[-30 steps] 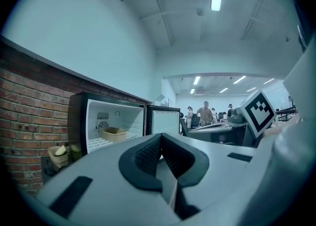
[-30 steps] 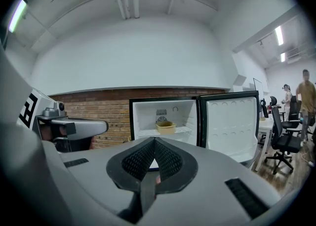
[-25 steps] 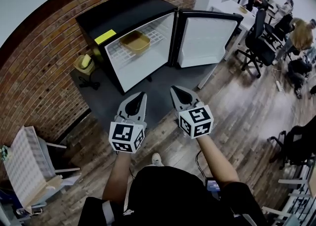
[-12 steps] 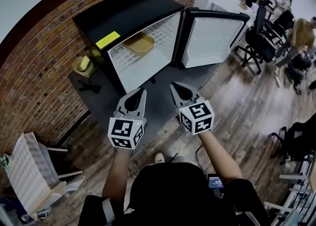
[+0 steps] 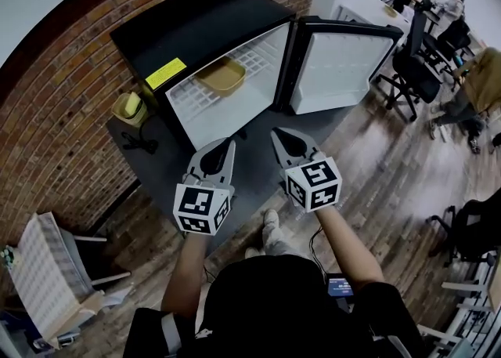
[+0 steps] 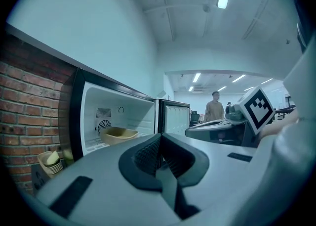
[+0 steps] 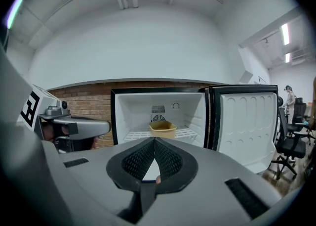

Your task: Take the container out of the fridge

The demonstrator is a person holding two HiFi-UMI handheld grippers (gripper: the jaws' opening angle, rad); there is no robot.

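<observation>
A black mini fridge (image 5: 196,27) stands against the brick wall with its door (image 5: 340,66) swung wide to the right. A tan container (image 5: 221,76) sits on the white wire shelf inside, toward the back. It shows in the left gripper view as the container (image 6: 118,134) and in the right gripper view as the container (image 7: 162,129), well ahead of the jaws. My left gripper (image 5: 227,143) and right gripper (image 5: 277,134) hover side by side over the dark mat in front of the fridge. Both are shut with nothing between their jaws.
A stack of yellow bowls (image 5: 131,104) sits on the floor left of the fridge. Office chairs (image 5: 411,74) and seated people are at the right. A white rack (image 5: 39,270) leans at the lower left. A person (image 6: 214,109) stands far off beyond the door.
Both grippers have advanced toward the open fridge, staying side by side and shut. The person holding them has stepped forward; a shoe now shows below the grippers.
</observation>
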